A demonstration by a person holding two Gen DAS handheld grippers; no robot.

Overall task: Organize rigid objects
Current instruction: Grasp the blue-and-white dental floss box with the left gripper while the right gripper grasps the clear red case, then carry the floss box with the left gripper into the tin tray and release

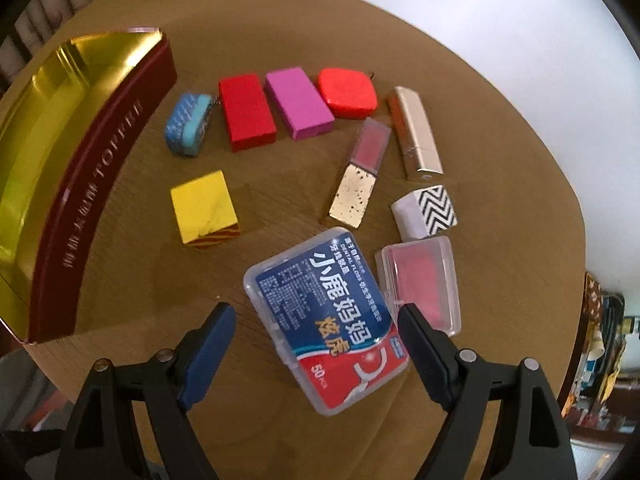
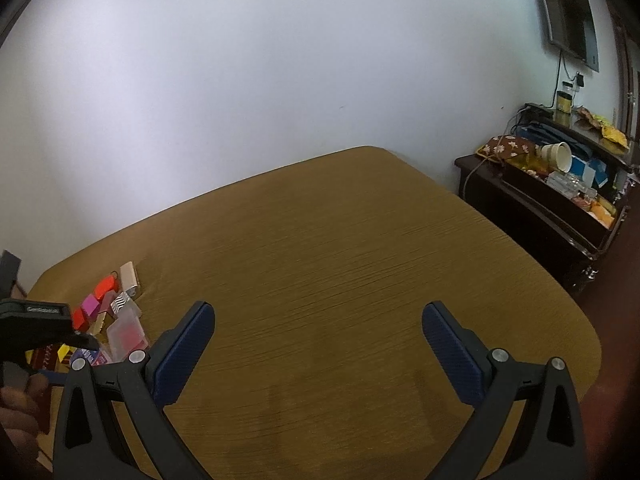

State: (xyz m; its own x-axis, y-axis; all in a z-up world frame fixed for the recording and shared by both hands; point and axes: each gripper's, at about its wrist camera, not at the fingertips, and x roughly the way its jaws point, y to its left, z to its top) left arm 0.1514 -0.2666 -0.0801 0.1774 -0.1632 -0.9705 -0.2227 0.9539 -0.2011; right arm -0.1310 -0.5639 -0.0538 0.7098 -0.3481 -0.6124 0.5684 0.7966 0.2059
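Observation:
In the left wrist view my left gripper (image 1: 316,344) is open, its blue pads on either side of a clear dental floss box (image 1: 326,320) with a blue and red label, lying on the brown table (image 1: 132,280). Beyond it lie a yellow block (image 1: 204,206), a blue case (image 1: 188,124), a red block (image 1: 246,112), a magenta block (image 1: 299,103), a red rounded case (image 1: 348,92), a lip gloss (image 1: 358,174), a gold lipstick tube (image 1: 416,134), a zigzag-patterned cube (image 1: 426,212) and a clear box with pink inside (image 1: 420,284). My right gripper (image 2: 318,340) is open and empty over bare table.
An open red box with gold lining (image 1: 48,160) stands at the left of the table. In the right wrist view the object cluster (image 2: 112,312) sits far left beside the left gripper's body (image 2: 36,320). A dark cluttered sideboard (image 2: 560,200) stands off the table's right.

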